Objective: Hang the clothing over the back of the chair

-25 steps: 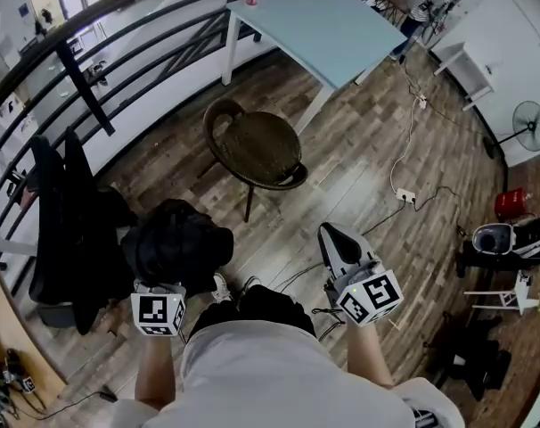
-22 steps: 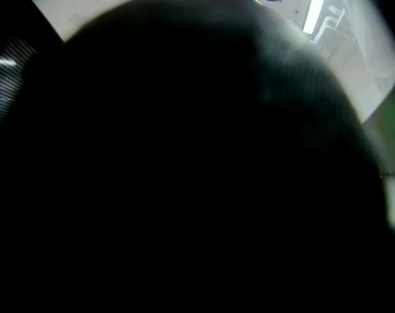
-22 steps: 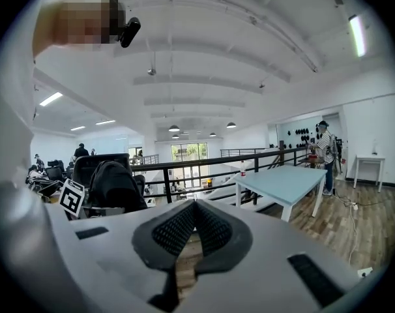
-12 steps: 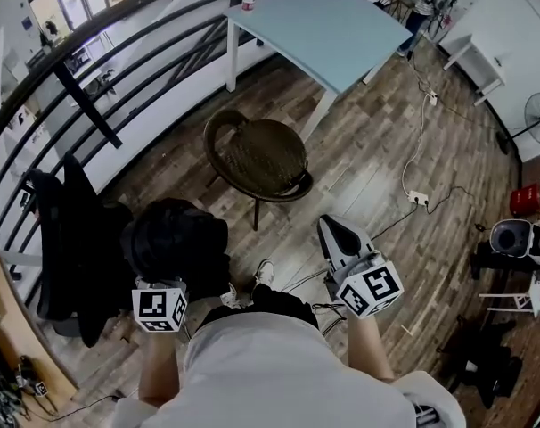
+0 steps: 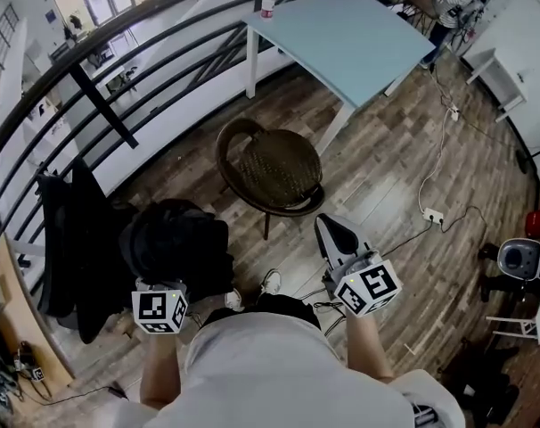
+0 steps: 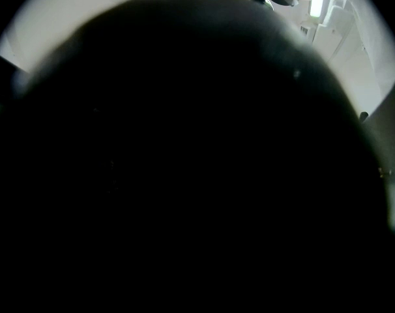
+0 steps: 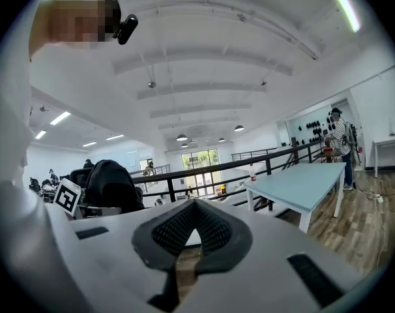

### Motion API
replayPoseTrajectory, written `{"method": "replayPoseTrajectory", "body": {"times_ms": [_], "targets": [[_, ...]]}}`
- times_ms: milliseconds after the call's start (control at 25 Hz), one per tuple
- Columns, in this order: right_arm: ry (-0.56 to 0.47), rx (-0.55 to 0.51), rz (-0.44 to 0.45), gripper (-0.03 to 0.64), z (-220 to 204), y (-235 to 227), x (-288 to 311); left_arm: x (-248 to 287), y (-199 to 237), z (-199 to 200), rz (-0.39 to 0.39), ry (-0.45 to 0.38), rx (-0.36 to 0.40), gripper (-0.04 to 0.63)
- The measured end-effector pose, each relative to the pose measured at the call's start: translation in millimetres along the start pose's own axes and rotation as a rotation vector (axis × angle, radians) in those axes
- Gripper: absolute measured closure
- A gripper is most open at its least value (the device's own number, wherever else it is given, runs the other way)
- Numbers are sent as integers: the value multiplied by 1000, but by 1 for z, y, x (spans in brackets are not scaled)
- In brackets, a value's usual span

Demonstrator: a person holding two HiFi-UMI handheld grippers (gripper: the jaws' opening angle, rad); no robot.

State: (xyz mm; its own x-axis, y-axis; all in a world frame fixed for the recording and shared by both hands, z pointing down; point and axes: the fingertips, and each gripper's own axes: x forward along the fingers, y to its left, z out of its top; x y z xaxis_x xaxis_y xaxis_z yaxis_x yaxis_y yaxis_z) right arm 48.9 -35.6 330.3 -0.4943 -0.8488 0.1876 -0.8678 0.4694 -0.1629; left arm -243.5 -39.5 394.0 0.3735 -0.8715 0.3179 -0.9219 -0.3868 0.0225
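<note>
A bundled black garment [image 5: 176,246] hangs off my left gripper [image 5: 166,282], which is shut on it; the fingertips are buried in the cloth. The left gripper view is almost wholly blacked out by the garment [image 6: 184,175]. The round brown wicker chair [image 5: 274,168] stands ahead of both grippers, its curved back [image 5: 230,141] on the left side. My right gripper [image 5: 335,237] hovers just short of the chair's near right, shut and empty. In the right gripper view the garment [image 7: 113,184] shows at left beyond the joined pads [image 7: 214,230].
A light blue table [image 5: 341,34] with a bottle [image 5: 268,1] stands behind the chair by a black railing [image 5: 118,123]. Dark coats [image 5: 69,230] hang at the left. A cable and power strip [image 5: 433,215] lie on the wooden floor at right, near a floor machine [image 5: 519,261].
The person has stepped forward, so the chair sits nearer to both grippers. The garment stays in the left gripper and the right gripper stays shut.
</note>
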Motion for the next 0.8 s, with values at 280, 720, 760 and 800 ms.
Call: {"method": "replayPoseTrajectory", "body": {"times_ms": [280, 720, 760, 800], "targets": [[37, 33, 36, 598, -20, -16, 16, 16, 6, 0, 40, 34, -8, 502], [71, 26, 76, 598, -45, -38, 41, 78, 7, -6, 33, 99, 17, 500], [76, 30, 79, 598, -49, -39, 42, 87, 7, -7, 25, 108, 20, 500], [82, 35, 82, 598, -54, -41, 43, 97, 8, -7, 16, 120, 23, 500]]}}
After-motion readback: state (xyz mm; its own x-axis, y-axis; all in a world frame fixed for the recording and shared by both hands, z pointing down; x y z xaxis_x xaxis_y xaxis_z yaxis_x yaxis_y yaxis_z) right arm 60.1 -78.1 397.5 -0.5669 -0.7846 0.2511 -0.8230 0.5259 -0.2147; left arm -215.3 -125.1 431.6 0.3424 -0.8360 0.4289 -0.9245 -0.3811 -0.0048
